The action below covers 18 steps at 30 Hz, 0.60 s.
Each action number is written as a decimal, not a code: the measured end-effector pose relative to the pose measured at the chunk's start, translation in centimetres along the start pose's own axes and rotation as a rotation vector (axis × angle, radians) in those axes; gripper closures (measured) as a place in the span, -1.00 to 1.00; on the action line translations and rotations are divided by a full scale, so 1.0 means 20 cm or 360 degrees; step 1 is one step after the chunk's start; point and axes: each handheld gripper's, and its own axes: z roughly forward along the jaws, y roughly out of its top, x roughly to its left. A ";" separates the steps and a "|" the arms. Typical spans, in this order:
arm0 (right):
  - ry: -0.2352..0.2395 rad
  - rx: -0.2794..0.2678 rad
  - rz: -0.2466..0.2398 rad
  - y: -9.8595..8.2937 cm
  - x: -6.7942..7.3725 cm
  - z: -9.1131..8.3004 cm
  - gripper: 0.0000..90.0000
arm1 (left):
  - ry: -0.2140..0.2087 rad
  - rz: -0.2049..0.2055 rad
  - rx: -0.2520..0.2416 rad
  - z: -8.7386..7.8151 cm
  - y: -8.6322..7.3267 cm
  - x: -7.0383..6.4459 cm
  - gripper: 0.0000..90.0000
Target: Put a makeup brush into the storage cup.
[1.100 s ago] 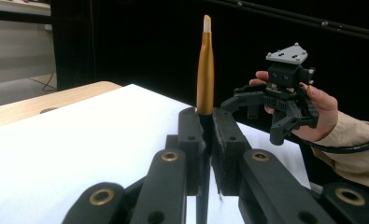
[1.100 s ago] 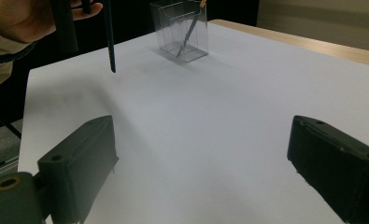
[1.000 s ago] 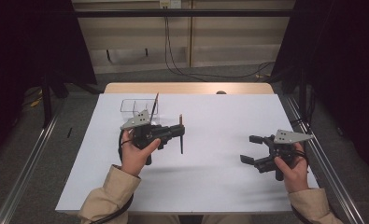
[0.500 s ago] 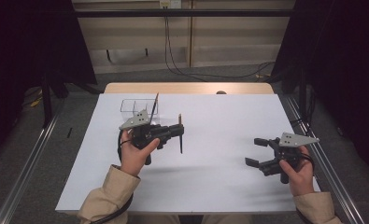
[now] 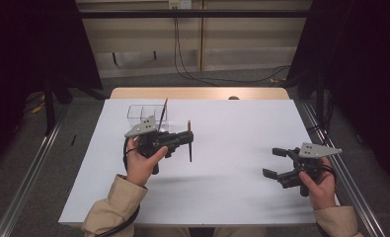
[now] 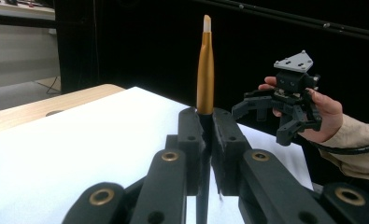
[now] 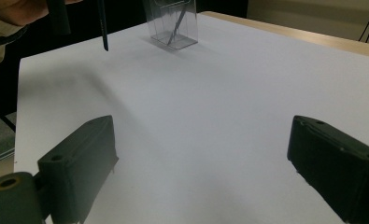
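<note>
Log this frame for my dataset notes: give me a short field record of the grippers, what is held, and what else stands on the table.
left gripper: shut on the brush, raised above the table
brush: upright between the jaws, gold-brown handle end up, dark tip down, clear of the surface
right gripper: open, holding nothing, near the table's right edge
clear holder: far left part of the table, one thin dark stick leaning inside
table: covered in white; wooden edge at the far side

Lab — black curtains (image 5: 34, 44), rail-framed table (image 5: 232, 148)
</note>
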 end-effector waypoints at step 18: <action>-0.0014 -0.0023 0.0003 -0.03 -0.01 -0.05 -0.82 | 0.0023 0.0006 -0.0002 -0.02 0.01 0.00 0.85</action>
